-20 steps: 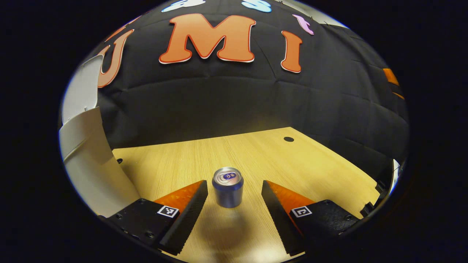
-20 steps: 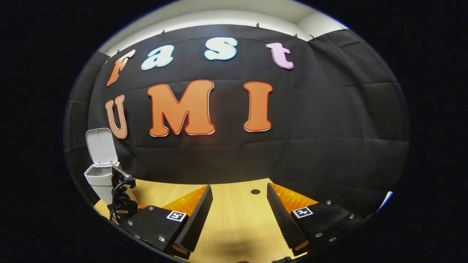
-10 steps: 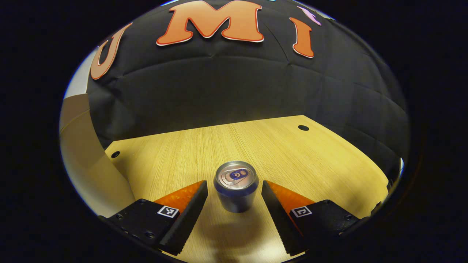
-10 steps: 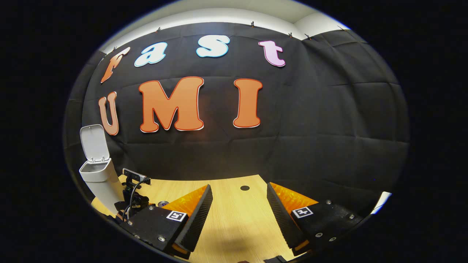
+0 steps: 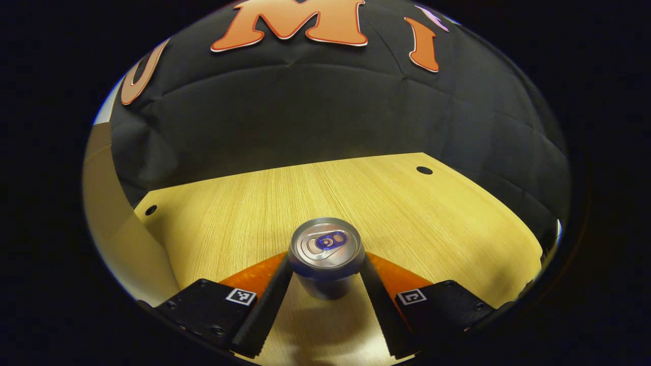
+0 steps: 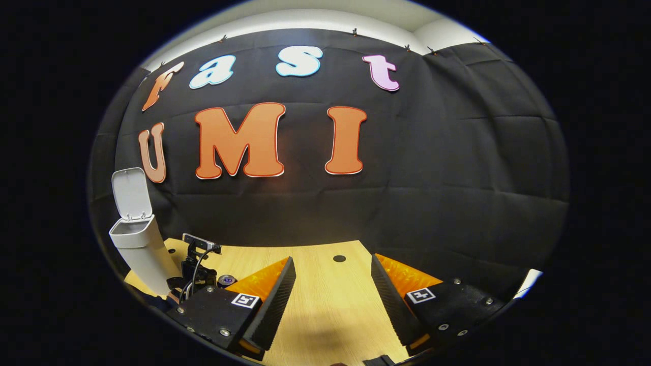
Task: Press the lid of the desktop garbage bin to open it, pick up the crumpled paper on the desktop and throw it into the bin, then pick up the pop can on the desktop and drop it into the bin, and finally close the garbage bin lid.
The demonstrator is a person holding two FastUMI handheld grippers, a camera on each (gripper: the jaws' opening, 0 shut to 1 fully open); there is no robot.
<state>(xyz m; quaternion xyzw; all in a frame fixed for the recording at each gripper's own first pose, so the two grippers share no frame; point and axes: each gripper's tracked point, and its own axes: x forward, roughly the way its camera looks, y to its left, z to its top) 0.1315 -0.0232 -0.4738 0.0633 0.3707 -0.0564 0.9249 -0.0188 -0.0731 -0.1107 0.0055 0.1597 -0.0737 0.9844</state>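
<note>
A silver pop can (image 5: pixel 325 249) stands upright on the wooden desktop (image 5: pixel 407 203) in the left gripper view. My left gripper (image 5: pixel 326 269) is shut on it, one finger against each side below the rim. The white garbage bin (image 6: pixel 140 249) stands at the far left of the right gripper view with its lid (image 6: pixel 131 193) raised upright. Beside the bin in that view are the left gripper (image 6: pixel 201 267) and the can's top (image 6: pixel 226 279). My right gripper (image 6: pixel 333 269) hangs open over bare desktop, with nothing between its fingers.
The bin's pale wall (image 5: pixel 112 218) curves along the left edge of the left gripper view. Small dark holes (image 5: pixel 424 170) mark the desktop near the back. The black cloth wall rises behind the desk's far edge.
My left gripper came forward and down around the can, and its fingers closed onto the can's sides. The right gripper shifted only slightly and stayed open.
</note>
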